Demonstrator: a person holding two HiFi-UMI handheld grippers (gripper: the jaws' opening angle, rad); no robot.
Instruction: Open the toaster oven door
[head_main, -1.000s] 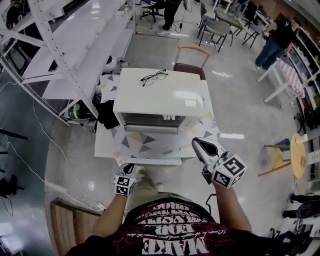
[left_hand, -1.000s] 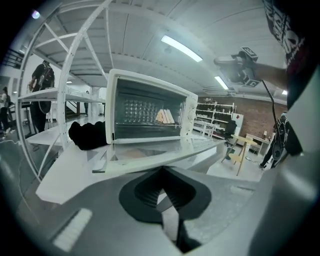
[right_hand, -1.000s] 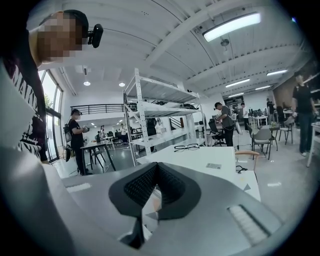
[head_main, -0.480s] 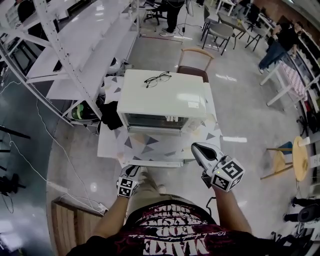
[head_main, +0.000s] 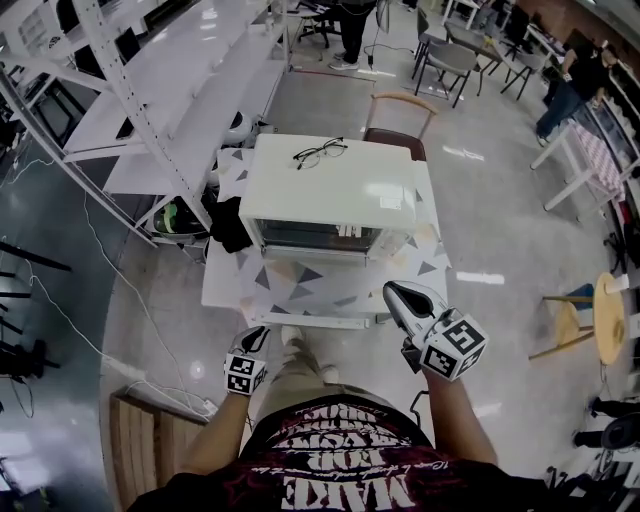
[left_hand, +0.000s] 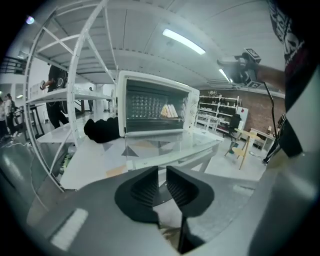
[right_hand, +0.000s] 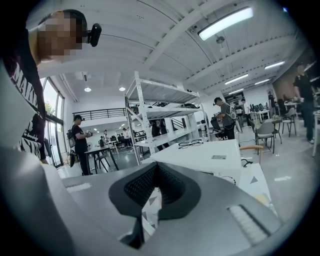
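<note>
The white toaster oven (head_main: 330, 195) stands on a small table with a triangle pattern (head_main: 300, 290). Its glass door (head_main: 318, 237) faces me and is closed. In the left gripper view the toaster oven (left_hand: 155, 107) shows something pale behind the glass. My left gripper (head_main: 252, 342) hangs low, short of the table's near edge, and its jaws stand almost together with nothing between them (left_hand: 160, 172). To the right of the table's front my right gripper (head_main: 403, 298) is held higher, jaws closed and empty (right_hand: 156, 172). Both are well clear of the oven.
A pair of glasses (head_main: 320, 152) lies on the oven top. A black object (head_main: 228, 225) sits by the oven's left side. White shelving (head_main: 150, 110) stands at the left, a chair (head_main: 400, 115) behind the table, a wooden stool (head_main: 590, 325) at the right.
The head view has shifted, so the table and oven sit a little higher in it. The left gripper has sunk slightly. The oven door is unchanged.
</note>
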